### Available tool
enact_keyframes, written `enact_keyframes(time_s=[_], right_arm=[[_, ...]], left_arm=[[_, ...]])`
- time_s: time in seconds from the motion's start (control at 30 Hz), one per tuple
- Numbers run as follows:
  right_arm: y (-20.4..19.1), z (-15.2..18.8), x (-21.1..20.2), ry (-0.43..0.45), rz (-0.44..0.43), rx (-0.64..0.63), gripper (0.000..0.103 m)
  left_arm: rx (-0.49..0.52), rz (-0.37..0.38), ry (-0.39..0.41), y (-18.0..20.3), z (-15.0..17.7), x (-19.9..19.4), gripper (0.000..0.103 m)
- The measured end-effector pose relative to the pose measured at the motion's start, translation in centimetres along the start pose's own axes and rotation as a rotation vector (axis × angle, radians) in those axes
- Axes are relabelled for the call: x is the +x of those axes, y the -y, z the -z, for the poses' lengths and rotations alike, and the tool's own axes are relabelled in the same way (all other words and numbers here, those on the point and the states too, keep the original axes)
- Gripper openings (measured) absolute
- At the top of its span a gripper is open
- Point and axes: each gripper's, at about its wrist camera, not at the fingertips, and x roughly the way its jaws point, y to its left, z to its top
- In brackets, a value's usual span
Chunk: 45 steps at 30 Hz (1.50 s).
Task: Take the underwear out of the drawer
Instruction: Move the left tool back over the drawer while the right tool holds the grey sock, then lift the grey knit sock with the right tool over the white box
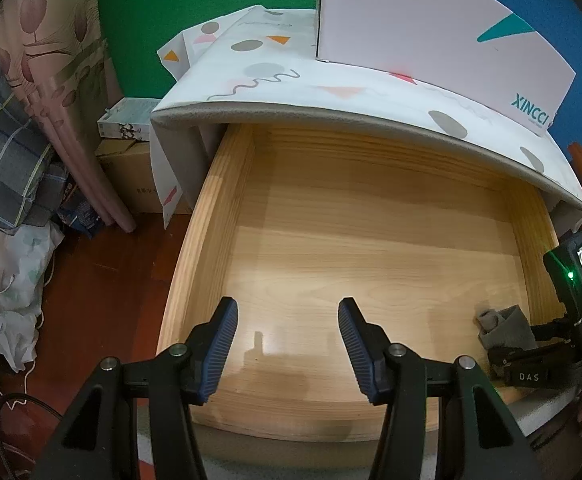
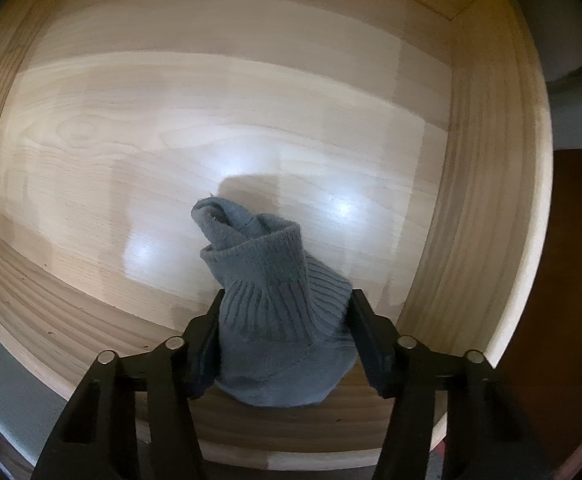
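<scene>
A pale wooden drawer stands pulled out, its bottom bare apart from one piece. That piece is a grey ribbed knit underwear item, bunched upright near the drawer's front wall. My right gripper points down into the drawer, and its fingers press the fabric from both sides. In the left wrist view the same grey piece shows at the drawer's right front corner, in the right gripper. My left gripper hovers over the drawer's front middle, open, with nothing between its blue pads.
A patterned white cover lies over the cabinet top, with a white XINCCI box on it. On the left are cardboard boxes, a flowered curtain, bedding and cables on the red-brown floor.
</scene>
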Motion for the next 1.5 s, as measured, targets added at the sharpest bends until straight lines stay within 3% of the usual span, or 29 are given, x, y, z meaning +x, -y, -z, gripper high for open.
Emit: enact_keyframes(time_s=[0.2, 0.47, 0.8, 1.1, 1.13, 1.3, 1.5], right_arm=[[-0.8, 1.2, -0.4, 0.051, 0.033, -0.011, 0.040], [-1.3, 2.8, -2.6, 0.162, 0.060, 0.010, 0.039], [-2.3, 4.9, -6.2, 0.287, 0.013, 0.031, 0.039], [-1.1, 7.2, -11.6, 0.404, -0.048, 0.049, 0.039], [-0.3, 5.8, -12.5, 0.413, -0.053, 0.053, 0.039], [1.2, 6.4, -17.3, 0.490, -0.062, 0.064, 0.039], [0.8, 3.9, -22.5, 0.589, -0.059, 0.080, 0.039]], left_arm=[[-0.007, -0.002, -0.001, 0.0, 0.0, 0.1, 0.054], [-0.019, -0.002, 0.000, 0.0, 0.2, 0.1, 0.054], [-0.025, -0.005, -0.003, -0.3, 0.2, 0.0, 0.054], [-0.031, -0.005, -0.004, -0.5, 0.3, -0.2, 0.054], [-0.031, -0.005, -0.004, -0.5, 0.3, -0.2, 0.054], [-0.039, -0.005, -0.005, -0.6, 0.2, -0.2, 0.054], [-0.038, -0.008, -0.004, -0.6, 0.3, -0.1, 0.054]])
